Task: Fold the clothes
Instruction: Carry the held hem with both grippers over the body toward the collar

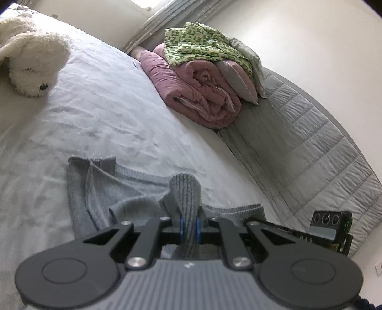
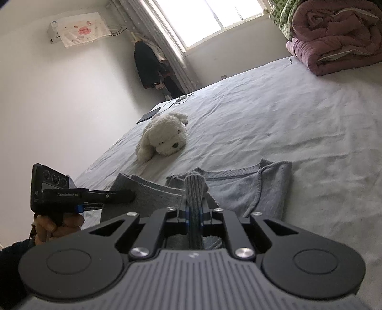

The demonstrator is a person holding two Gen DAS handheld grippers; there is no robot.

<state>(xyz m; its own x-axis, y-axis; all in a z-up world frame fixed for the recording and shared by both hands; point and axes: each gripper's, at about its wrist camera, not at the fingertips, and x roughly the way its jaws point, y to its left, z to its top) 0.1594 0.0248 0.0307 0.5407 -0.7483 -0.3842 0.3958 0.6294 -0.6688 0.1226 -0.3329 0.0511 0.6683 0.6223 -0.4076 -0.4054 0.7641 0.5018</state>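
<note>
Grey knit sweater (image 1: 100, 190) lay on the white sheet of the bed (image 1: 107, 114), near edge, partly folded, one fold of the body already doubled over toward the far side.

Left gripper (image 1: 189, 224): fingers drawn narrow, clamped on a ribbed band of the sweater; the band stood up in a rounded loop above the blue pads. From the right wrist view the same gripper (image 2: 129, 196) reached in from the left, held by a hand (image 2: 55, 225) in a dark sleeve, its tip at the ribbed edge of the sweater (image 2: 238, 188).

Right gripper (image 2: 193, 214): fingers likewise narrow, pinching a second ribbed band that rose in a loop above the pads. Only its camera end (image 1: 331, 226) showed in the left wrist view, so its fingers could not be judged from there.

Other items on the bed: white plush dog (image 2: 164, 137) well beyond the sweater; rolled pink quilt (image 1: 198, 95) with a green patterned cloth (image 1: 200, 45) on top, against the grey quilted headboard (image 1: 310, 147). A phone (image 2: 149, 115) lay at the far edge of the bed. Window (image 2: 214, 19) bright behind the curtain.
</note>
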